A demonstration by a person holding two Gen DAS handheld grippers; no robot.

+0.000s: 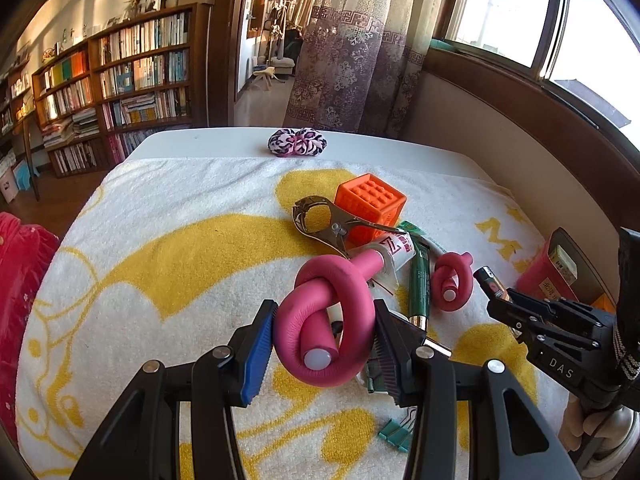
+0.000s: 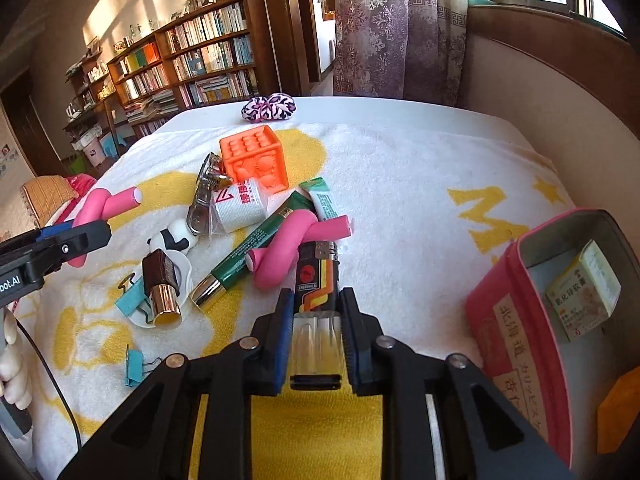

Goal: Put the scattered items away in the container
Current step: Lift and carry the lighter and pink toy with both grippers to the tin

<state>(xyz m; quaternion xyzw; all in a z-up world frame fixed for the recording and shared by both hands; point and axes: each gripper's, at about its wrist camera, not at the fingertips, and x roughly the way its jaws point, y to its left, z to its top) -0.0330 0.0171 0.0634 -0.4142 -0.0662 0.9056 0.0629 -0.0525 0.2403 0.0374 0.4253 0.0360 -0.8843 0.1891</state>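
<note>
The left gripper point(image 1: 325, 334) is narrowed onto a knotted pink foam curler point(image 1: 325, 322), its blue and dark pads pressing either side of the loop. The curler's white-capped near end points back toward the camera, and its other end angles away toward the pile of items.

The right gripper point(image 2: 316, 334) is nearly closed on a lighter point(image 2: 317, 304), pads against both of its flat sides. The lighter's long axis runs along the fingers: its clear base sits near, between the pads, and its metal head points far, just beside a second pink curler point(image 2: 294, 242) lying on the yellow-and-white towel point(image 2: 400, 184).

A pink container point(image 2: 516, 320) stands open at the right edge of the towel, with a small medicine box point(image 2: 584, 292) inside.

Left of the lighter lie a green tube point(image 2: 252, 246), a lipstick point(image 2: 162, 288) and teal binder clips point(image 2: 134, 364). Farther off are an orange cube point(image 2: 256, 156) and a patterned scrunchie point(image 2: 268, 108).
</note>
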